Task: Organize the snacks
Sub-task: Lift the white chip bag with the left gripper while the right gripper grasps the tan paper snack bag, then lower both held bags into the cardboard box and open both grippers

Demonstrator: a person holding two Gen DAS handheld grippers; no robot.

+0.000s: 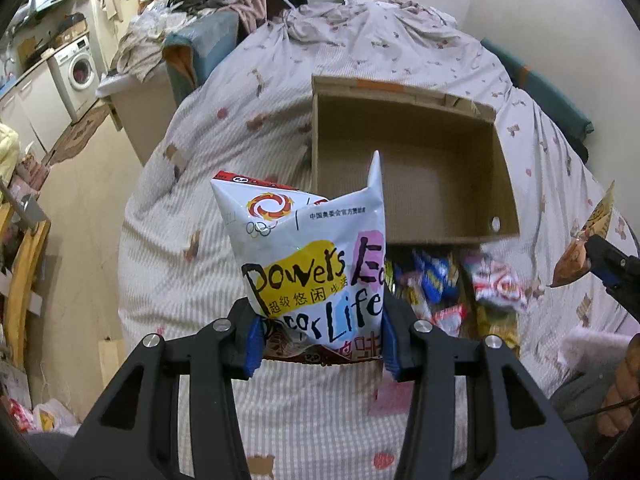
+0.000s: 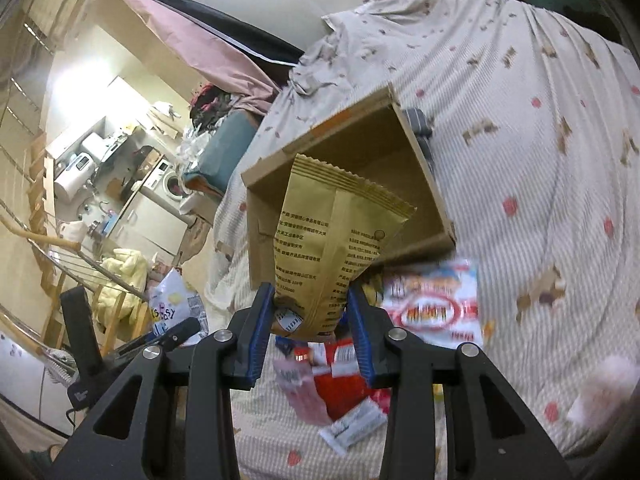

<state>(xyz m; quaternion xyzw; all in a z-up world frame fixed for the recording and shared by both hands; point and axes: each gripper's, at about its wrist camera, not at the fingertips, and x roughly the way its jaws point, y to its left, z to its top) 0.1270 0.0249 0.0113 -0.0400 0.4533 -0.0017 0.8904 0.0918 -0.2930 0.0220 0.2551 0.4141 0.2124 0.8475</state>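
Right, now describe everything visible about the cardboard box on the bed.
The cardboard box is plain brown corrugated board, open at the top with no lid or flaps showing. An orange strip of tape marks its far rim, and a small round hole pierces the right wall near the front corner. Nothing can be seen inside it. It sits level on the patterned bedsheet, just beyond the snack pile, whose packets lie against its near wall. Neither gripper touches it.

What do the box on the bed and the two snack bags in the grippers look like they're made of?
Box: plain brown cardboard, matte, raw cut edges. White bag in the left gripper: glossy printed plastic film, likely, creased and shiny. Tan bag in the right gripper: looks like matte kraft paper with a crimped top, possibly laminated.
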